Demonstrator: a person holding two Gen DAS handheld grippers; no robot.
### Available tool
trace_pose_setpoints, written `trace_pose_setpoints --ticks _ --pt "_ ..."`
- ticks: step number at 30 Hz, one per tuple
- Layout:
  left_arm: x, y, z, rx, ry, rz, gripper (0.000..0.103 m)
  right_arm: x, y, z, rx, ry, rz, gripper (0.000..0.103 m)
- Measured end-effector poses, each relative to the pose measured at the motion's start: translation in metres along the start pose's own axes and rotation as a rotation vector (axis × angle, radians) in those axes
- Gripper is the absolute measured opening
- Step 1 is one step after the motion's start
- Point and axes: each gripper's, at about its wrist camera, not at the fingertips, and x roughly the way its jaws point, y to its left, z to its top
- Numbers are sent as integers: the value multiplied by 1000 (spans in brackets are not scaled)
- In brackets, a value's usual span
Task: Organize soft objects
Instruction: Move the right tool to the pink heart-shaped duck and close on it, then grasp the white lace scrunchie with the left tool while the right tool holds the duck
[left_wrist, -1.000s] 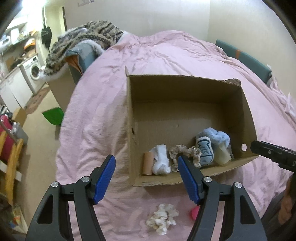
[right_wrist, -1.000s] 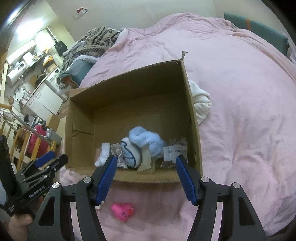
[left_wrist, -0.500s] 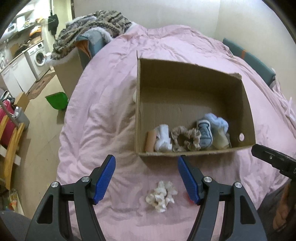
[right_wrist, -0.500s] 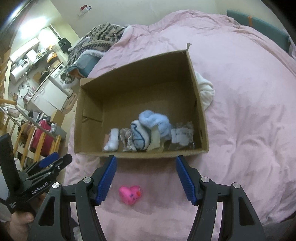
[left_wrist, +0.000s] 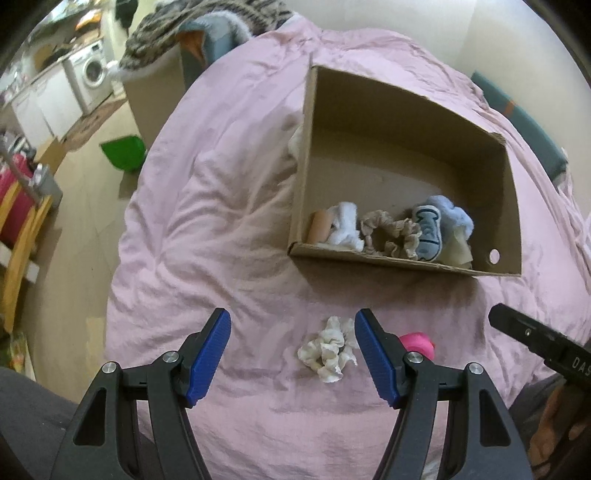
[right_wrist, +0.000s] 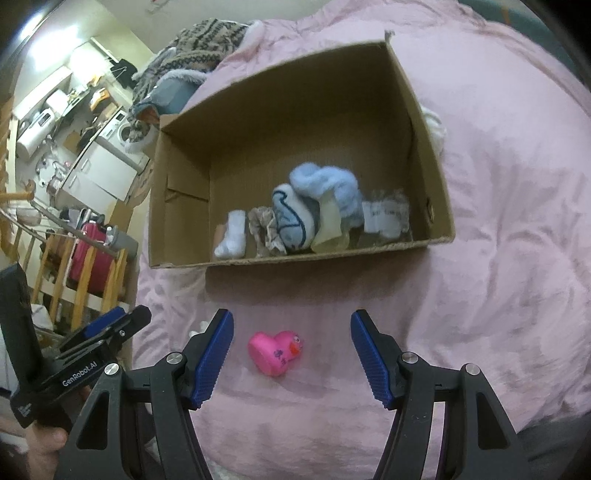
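Both claws hang wide open and empty: the left claw (left_wrist: 292, 345) over the white scrunchie (left_wrist: 328, 350), the right claw (right_wrist: 291, 347) over the pink duck (right_wrist: 276, 350), both on the bed (right_wrist: 517, 258) just before the cardboard box (right_wrist: 436, 184). Step in hand looks like the approach; next, each must drop and close on its piece

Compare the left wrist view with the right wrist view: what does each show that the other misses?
Only the left wrist view shows the whole white scrunchie on the pink bedspread, in front of the open left gripper.

Only the right wrist view shows the clear packet with a white label in the cardboard box.

Both show the box with its soft items, the pink rubber duck in front of the open right gripper, and the bedspread.
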Motion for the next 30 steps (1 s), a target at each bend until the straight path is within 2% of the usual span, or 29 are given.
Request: trace_pose_setpoints --ticks 6,12,15,18,22,23,25,26,30 --pt "14 8 1 -68 49 -2 67 16 -17 0 94 62 29 70" --pt "21 8 2 -79 79 -11 67 49 -20 -6 139 192 75 71" --pt "23 9 3 -86 86 -7 67 66 -8 -6 94 236 69 71" --pt "26 13 3 -104 98 -5 67 78 6 -7 20 242 45 71" --pt "29 19 3 -133 112 -3 67 93 16 -13 -12 286 51 71" --pt "31 21 3 -139 119 -3 67 95 18 -13 -28 290 45 70" --pt "35 24 3 -155 135 -7 67 95 25 -16 -73 285 40 54" --pt "36 26 2 -165 144 -9 67 94 27 -16 -85 285 41 52" --pt "41 26 1 -168 163 -9 67 87 29 -16 -99 250 39 51"
